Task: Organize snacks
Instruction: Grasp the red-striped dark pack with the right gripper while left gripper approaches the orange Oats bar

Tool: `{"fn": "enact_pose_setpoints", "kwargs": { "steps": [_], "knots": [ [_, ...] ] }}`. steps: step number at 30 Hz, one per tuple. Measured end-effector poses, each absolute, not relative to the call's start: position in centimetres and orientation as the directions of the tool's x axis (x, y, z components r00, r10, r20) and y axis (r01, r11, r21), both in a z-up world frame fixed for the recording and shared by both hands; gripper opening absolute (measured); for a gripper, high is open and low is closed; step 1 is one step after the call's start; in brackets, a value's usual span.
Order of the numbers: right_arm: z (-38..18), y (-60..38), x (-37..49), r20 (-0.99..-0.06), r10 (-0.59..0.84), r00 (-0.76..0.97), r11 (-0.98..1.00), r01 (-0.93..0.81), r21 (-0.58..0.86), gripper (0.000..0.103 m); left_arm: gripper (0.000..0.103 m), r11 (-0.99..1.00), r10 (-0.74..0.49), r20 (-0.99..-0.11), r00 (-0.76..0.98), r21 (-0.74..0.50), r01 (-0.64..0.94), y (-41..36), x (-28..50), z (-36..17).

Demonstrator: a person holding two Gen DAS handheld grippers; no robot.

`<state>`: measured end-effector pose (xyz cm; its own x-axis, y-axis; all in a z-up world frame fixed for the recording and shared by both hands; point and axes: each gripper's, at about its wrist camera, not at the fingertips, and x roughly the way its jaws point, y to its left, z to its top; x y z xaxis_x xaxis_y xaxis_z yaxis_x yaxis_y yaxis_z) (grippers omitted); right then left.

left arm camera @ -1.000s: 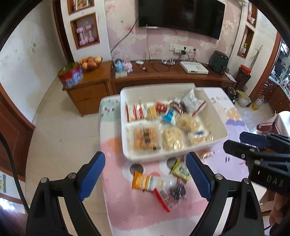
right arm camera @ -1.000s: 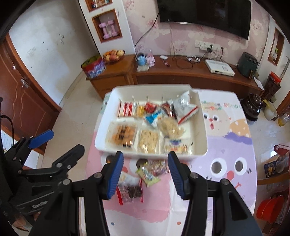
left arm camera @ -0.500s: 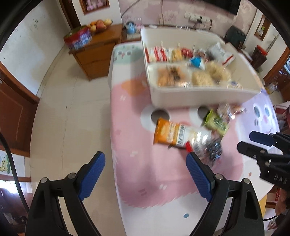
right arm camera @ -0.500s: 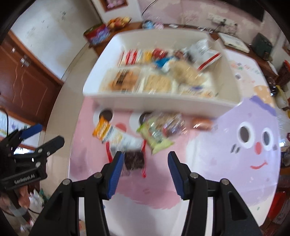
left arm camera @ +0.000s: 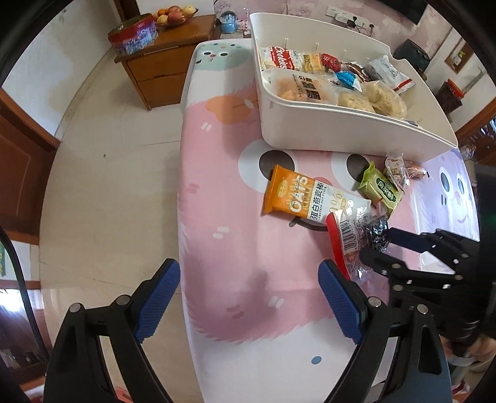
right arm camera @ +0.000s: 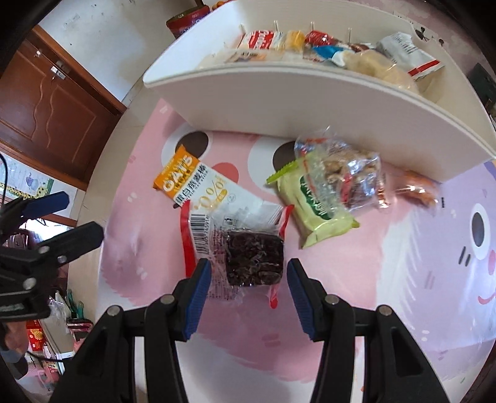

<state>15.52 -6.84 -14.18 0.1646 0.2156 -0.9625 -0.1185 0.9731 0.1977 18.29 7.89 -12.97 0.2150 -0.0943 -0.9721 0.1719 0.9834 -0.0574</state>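
Pink cartoon table mat [right arm camera: 387, 279], white bin [right arm camera: 279, 93] of snacks along the far edge. Just ahead of the right gripper [right arm camera: 248, 279], a clear red-edged packet [right arm camera: 241, 248] of dark fruit, overlapping an orange oat bar [right arm camera: 192, 179]. Jaws apart, straddling the packet, not yet pressing. Left gripper [left arm camera: 248, 297] wide open over bare mat. Probably light, crinkly, slippery; best pinched across the firm dark block, not the loose film.

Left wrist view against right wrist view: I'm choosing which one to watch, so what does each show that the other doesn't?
Only the left wrist view shows the fruit bowl on the wooden cabinet. Only the right wrist view shows the dark snack pack between the right tool fingers. Both show the white bin, the oat bar and the green packet.
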Motion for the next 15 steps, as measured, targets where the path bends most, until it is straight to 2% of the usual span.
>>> {"fn": "enact_pose_setpoints", "kwargs": {
  "steps": [9, 11, 15],
  "knots": [
    [-14.9, -5.6, 14.8, -0.963, 0.170, 0.208, 0.978, -0.154, 0.140, 0.051, 0.090, 0.981, -0.144, -0.970, 0.195, -0.114, 0.156, 7.1, 18.4, -13.3],
    [-14.9, -5.5, 14.6, -0.960, 0.167, 0.224, 0.978, -0.163, 0.132, 0.045, 0.090, 0.981, -0.148, -0.970, 0.192, -0.119, 0.154, 6.8, 18.5, -13.4],
    [-14.8, -5.6, 13.7, -0.954, 0.178, 0.242, 0.975, -0.176, 0.138, 0.040, 0.090, 0.981, -0.158, -0.972, 0.176, -0.135, 0.137, 6.1, 19.4, -14.0]
  ]
}}
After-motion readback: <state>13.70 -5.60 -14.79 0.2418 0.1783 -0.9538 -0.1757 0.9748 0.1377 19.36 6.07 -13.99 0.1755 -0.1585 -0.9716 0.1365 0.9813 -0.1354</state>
